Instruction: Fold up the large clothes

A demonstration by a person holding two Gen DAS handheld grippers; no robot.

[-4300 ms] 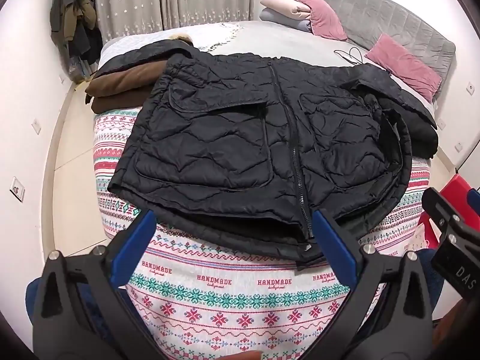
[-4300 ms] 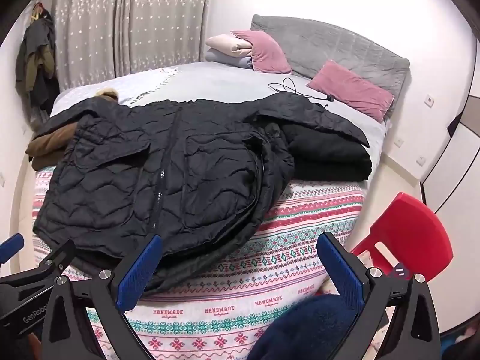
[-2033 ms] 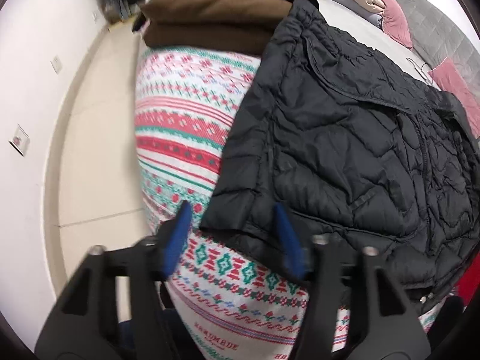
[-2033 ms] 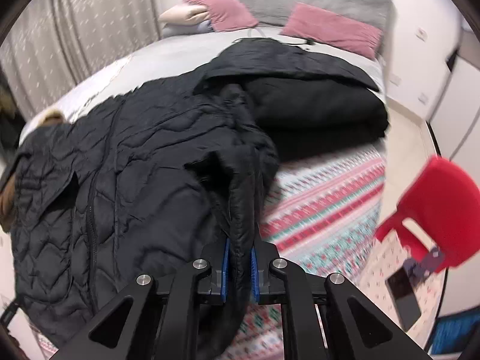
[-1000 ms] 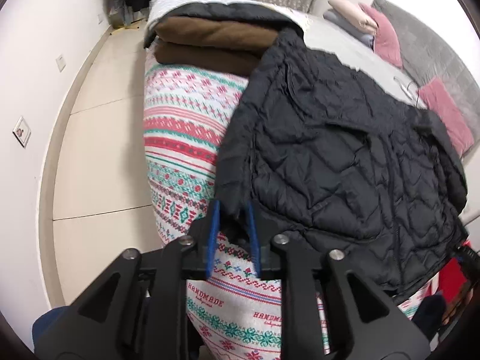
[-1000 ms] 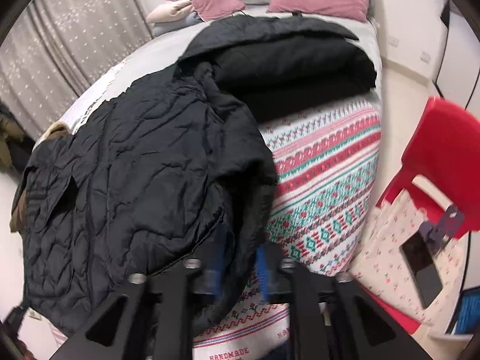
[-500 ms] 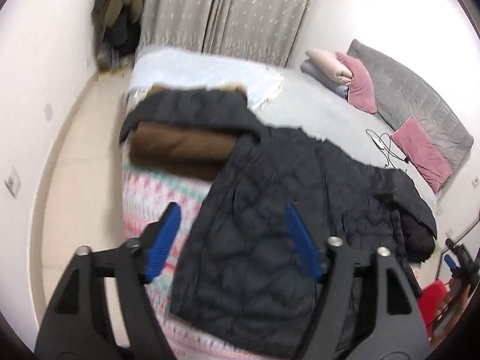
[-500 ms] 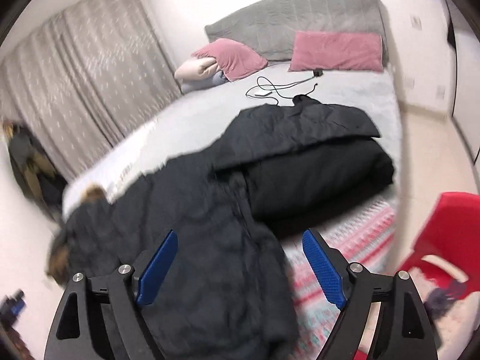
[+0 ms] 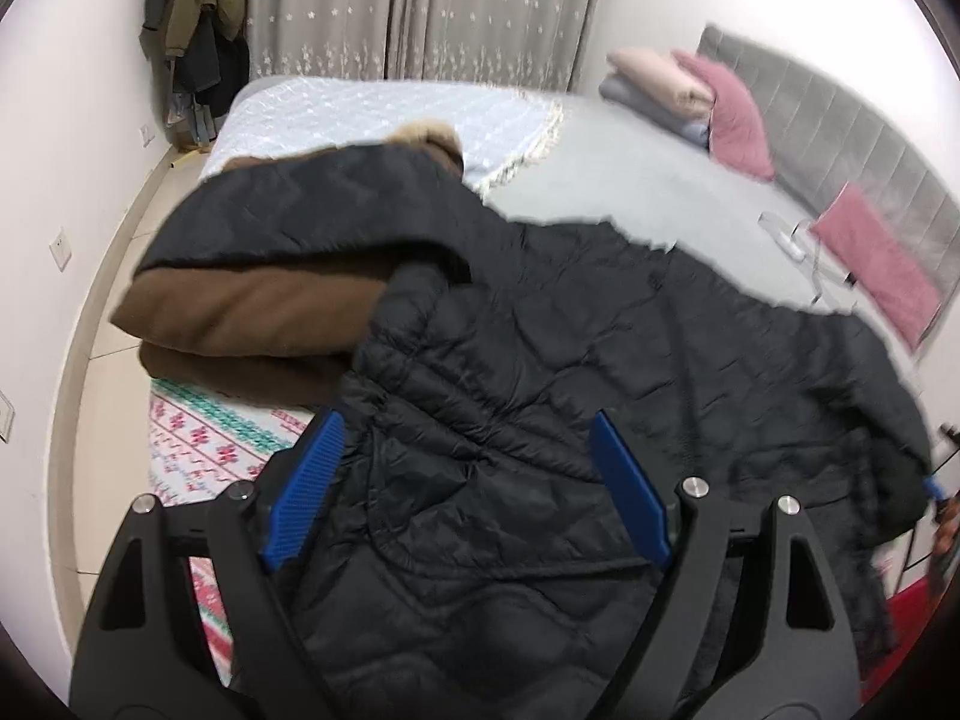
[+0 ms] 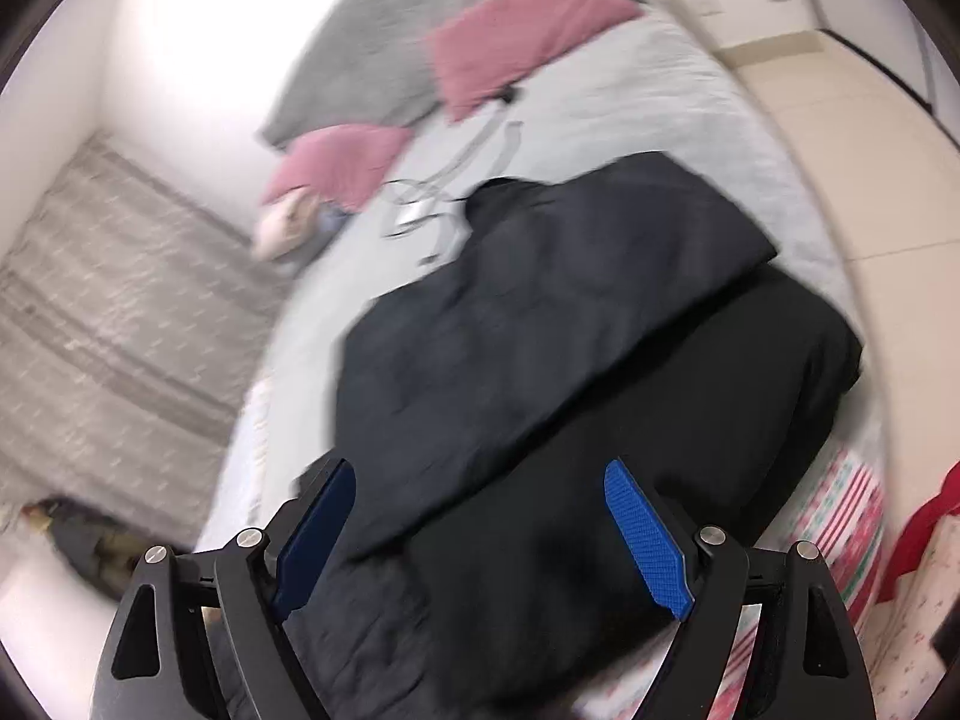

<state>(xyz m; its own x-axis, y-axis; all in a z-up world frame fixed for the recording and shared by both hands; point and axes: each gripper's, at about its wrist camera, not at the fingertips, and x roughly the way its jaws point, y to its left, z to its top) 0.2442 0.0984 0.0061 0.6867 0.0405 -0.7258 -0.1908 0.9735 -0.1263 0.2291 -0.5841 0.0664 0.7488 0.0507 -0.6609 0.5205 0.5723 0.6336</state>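
The black quilted jacket (image 9: 540, 360) lies spread across the foot of the bed. In the left wrist view my left gripper (image 9: 463, 426) hovers over its left half; its jaws are opening and the blue pads pinch nothing. In the right wrist view, which is blurred and tilted, my right gripper (image 10: 478, 471) stands open above the jacket's right side (image 10: 360, 630). A quilted part of the jacket (image 10: 540, 288) is draped over a folded black garment (image 10: 750, 372). No cloth is between the right pads.
A folded brown garment (image 9: 252, 306) lies left of the jacket on the patterned blanket (image 9: 198, 438). Pink pillows (image 9: 870, 252) and a cable (image 10: 432, 204) are at the headboard end. A red chair (image 10: 936, 510) stands right of the bed. Clothes hang by the curtain (image 9: 198, 30).
Both grippers were shut on the jacket's lower edge a second ago; both have let go and opened wide. They have swung over the bed, and the right view has rolled.
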